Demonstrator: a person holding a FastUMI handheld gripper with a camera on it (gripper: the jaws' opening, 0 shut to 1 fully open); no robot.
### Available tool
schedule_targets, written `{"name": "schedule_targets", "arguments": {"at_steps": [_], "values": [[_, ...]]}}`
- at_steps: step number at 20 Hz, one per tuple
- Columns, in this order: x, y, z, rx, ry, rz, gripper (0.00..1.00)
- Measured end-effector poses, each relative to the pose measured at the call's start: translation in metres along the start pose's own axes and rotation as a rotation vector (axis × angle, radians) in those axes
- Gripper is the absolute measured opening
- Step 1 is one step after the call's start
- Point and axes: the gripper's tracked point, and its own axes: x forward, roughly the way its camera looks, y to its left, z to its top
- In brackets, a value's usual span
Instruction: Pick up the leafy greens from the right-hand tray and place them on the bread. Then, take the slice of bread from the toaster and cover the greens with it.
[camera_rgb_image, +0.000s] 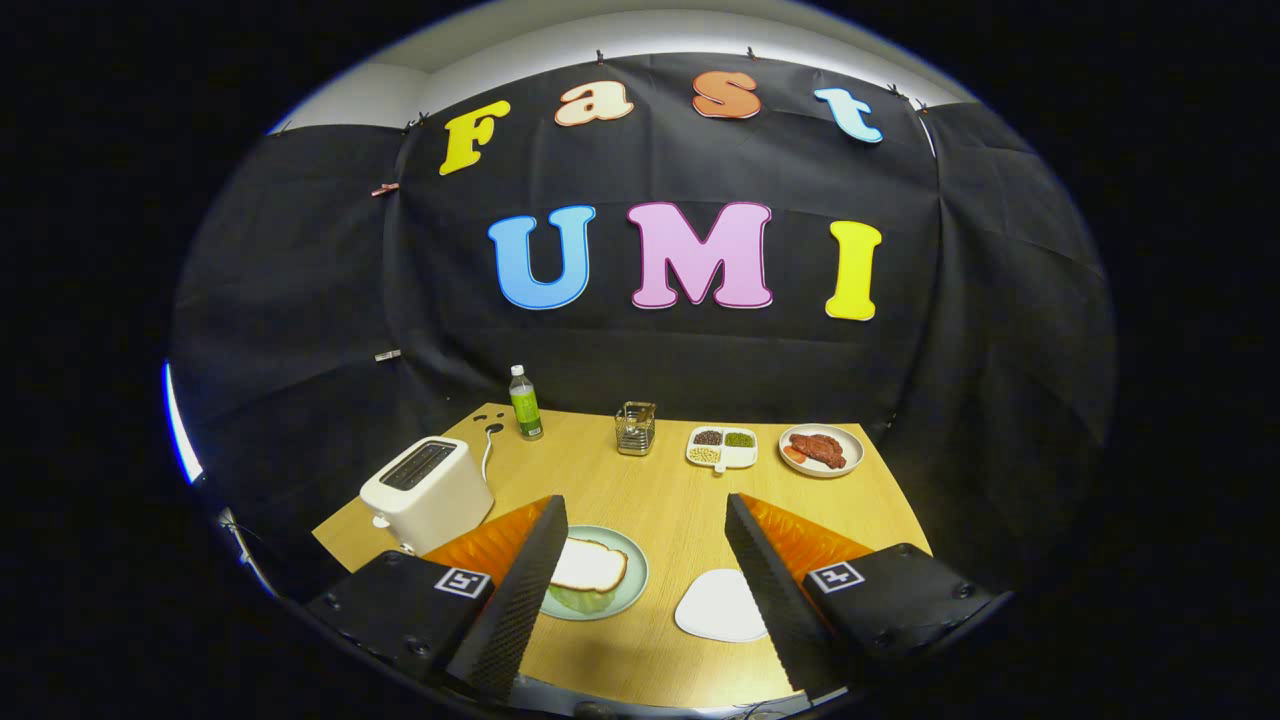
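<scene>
The gripper (645, 560) hangs above the wooden worktop (640, 480) with its jaws spread wide and nothing between them. Just ahead of the left jaw a slice of bread (590, 565) lies on a pale green plate (632, 585), covering leafy greens (580, 600) whose edge peeks out beneath it. A white tray (718, 607) lies beside the right jaw. Beyond the left jaw stands a white toaster (428, 492). Further ahead are a bottle (525, 403), a small holder (636, 428), a divided dish (721, 447) and a plate of meat (820, 449).
</scene>
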Motion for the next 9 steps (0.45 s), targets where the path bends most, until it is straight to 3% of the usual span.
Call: {"name": "schedule_targets", "arguments": {"at_steps": [9], "values": [[-0.017, -0.009, -0.009, 0.072, 0.009, -0.044, 0.99]]}}
